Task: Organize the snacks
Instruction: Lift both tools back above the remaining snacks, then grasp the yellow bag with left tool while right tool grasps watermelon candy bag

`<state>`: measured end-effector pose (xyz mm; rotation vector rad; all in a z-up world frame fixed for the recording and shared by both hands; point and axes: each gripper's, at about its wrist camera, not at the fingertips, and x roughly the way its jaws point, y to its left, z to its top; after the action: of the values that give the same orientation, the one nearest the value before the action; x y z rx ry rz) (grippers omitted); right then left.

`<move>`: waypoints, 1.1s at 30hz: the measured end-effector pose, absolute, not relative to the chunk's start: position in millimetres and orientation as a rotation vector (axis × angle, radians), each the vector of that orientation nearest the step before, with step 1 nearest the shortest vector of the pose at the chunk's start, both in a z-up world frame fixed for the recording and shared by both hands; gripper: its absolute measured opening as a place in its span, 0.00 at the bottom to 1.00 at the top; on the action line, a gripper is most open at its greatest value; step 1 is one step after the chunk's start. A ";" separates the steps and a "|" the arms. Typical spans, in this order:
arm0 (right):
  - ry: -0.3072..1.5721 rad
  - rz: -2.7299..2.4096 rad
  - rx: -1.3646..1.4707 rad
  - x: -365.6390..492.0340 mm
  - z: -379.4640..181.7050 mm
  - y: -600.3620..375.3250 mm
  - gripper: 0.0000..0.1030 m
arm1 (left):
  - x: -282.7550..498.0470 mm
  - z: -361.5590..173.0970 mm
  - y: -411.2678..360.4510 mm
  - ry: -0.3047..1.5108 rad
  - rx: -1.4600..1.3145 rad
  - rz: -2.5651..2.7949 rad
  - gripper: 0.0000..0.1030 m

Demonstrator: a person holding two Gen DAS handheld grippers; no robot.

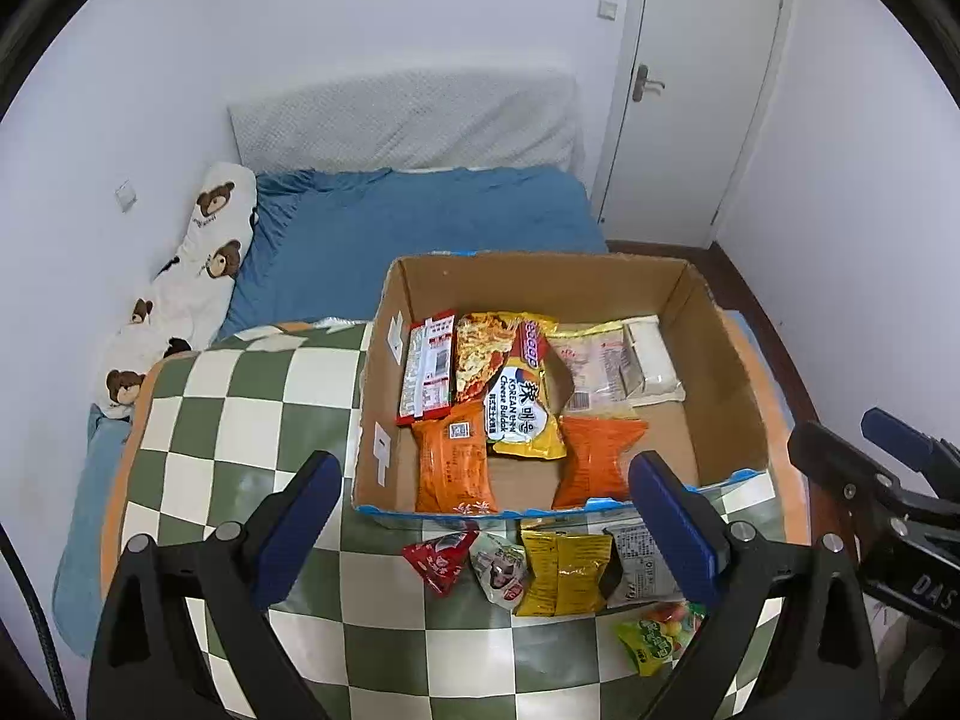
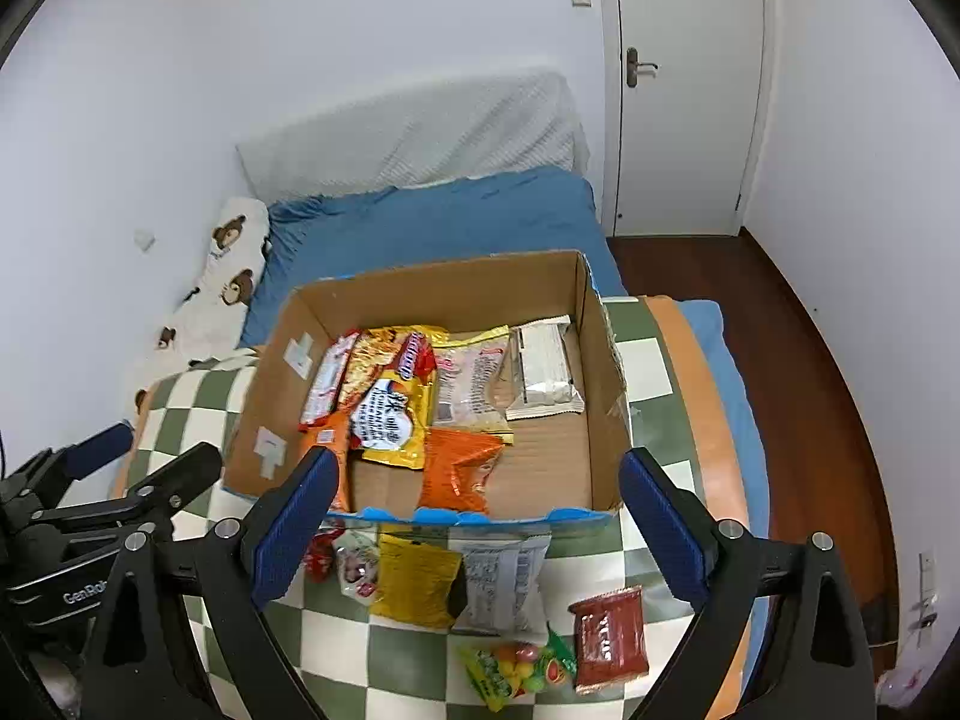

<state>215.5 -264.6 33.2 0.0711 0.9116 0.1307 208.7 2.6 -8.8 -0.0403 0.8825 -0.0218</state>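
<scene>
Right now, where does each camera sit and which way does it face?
Left wrist: on the open left gripper, angled down at the brown cardboard box; the right gripper shows at right.
Right wrist: on the open right gripper, angled down likewise; the left gripper's fingers show at left.
Shared: box, yellow noodle packet, green-white checkered cloth, blue bed.

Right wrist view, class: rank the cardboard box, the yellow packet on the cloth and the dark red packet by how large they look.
1. Cardboard box, by far the largest.
2. Yellow packet.
3. Dark red packet, slightly smaller; it lies nearer the camera, so the order of the two packets is unsure.
</scene>
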 end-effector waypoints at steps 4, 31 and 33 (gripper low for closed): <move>0.895 0.145 0.098 203.9 45.7 -266.1 0.94 | 198.3 -2.2 0.4 0.873 -0.044 -0.029 0.95; 1.424 -0.102 0.812 151.6 -219.7 -350.9 0.85 | 253.7 -225.9 -61.9 1.442 -0.019 -0.108 0.75; 1.433 -0.120 0.815 152.3 -227.0 -351.4 0.79 | 254.2 -227.6 -70.1 1.414 0.015 -0.113 0.57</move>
<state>152.3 -351.4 -227.0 0.8155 1.4326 -0.1205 254.2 -70.1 -227.6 0.0149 1.4144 -0.1132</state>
